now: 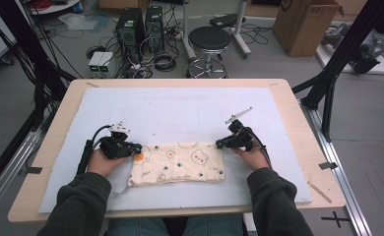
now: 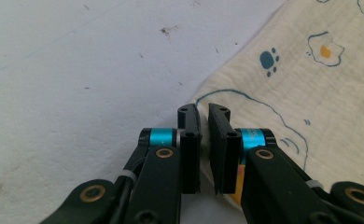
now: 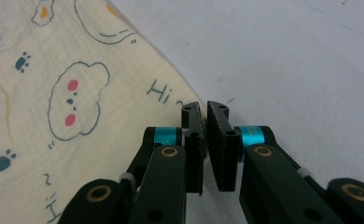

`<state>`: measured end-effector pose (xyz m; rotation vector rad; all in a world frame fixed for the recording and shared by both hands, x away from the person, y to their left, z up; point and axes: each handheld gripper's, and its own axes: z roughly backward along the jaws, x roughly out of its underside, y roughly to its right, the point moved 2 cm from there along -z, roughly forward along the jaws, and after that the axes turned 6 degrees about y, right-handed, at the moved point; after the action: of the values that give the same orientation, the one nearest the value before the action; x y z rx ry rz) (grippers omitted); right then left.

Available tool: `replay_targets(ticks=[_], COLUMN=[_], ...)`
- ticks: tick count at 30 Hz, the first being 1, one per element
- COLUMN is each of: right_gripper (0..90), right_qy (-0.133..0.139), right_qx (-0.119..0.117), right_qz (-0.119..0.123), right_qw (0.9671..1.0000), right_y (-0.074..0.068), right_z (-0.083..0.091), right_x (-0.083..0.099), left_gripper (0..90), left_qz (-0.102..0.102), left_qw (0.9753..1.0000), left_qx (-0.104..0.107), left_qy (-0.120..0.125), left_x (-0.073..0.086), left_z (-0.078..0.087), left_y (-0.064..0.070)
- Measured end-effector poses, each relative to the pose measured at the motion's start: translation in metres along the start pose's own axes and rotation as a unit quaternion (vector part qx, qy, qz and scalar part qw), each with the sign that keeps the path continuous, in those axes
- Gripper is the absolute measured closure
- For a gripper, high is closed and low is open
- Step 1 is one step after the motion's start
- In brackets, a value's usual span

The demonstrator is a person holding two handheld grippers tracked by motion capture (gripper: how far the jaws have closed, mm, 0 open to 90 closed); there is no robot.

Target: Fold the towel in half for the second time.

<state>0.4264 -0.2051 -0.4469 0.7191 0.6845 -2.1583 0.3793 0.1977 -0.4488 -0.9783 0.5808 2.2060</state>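
Open white mat [image 1: 180, 105] across the whole upper half of the tabletop [image 1: 298, 132], free for passage from left edge to right. Lower centre taken up by the folded printed cloth [image 1: 180, 164], with left tongs [image 1: 137, 147] and right tongs [image 1: 219, 144] at its upper corners. Narrow bare strips at lower left and lower right, beside the forearms.
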Motion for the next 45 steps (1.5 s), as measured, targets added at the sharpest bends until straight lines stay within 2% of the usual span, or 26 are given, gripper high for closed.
replay_targets(ticks=[5, 6, 16, 19, 35, 45], right_gripper=[85.4, 85.4, 85.5, 85.5, 85.5, 85.5], right_qy=[0.002, 0.003, 0.024, 0.028, 0.052, 0.064], right_qx=[-0.005, -0.004, -0.013, -0.013, -0.026, -0.031], right_qz=[0.004, -0.001, -0.005, -0.003, -0.003, 0.017], right_qw=[1.0, 1.0, 0.9996, 0.9995, 0.9983, 0.9973], right_y=[-0.001, -0.001, 0.0, -0.001, -0.006, -0.015], right_z=[0.001, 0.002, 0.008, 0.01, 0.023, 0.032], right_x=[0.0, 0.0, -0.002, -0.002, -0.003, -0.003], left_gripper=[83.3, 83.4, 83.7, 83.7, 83.8, 83.8], left_qz=[0.003, 0.004, 0.004, 0.009, 0.003, -0.008], left_qw=[1.0, 1.0, 0.9997, 0.9995, 0.9987, 0.9979], left_qx=[0.0, 0.0, 0.001, 0.001, 0.006, 0.009], left_qy=[0.006, 0.008, 0.023, 0.029, 0.051, 0.064], left_x=[-0.001, -0.001, -0.003, -0.004, -0.006, -0.002], left_z=[0.003, 0.004, 0.011, 0.013, 0.025, 0.034], left_y=[0.0, 0.0, 0.0, 0.001, 0.006, 0.012])
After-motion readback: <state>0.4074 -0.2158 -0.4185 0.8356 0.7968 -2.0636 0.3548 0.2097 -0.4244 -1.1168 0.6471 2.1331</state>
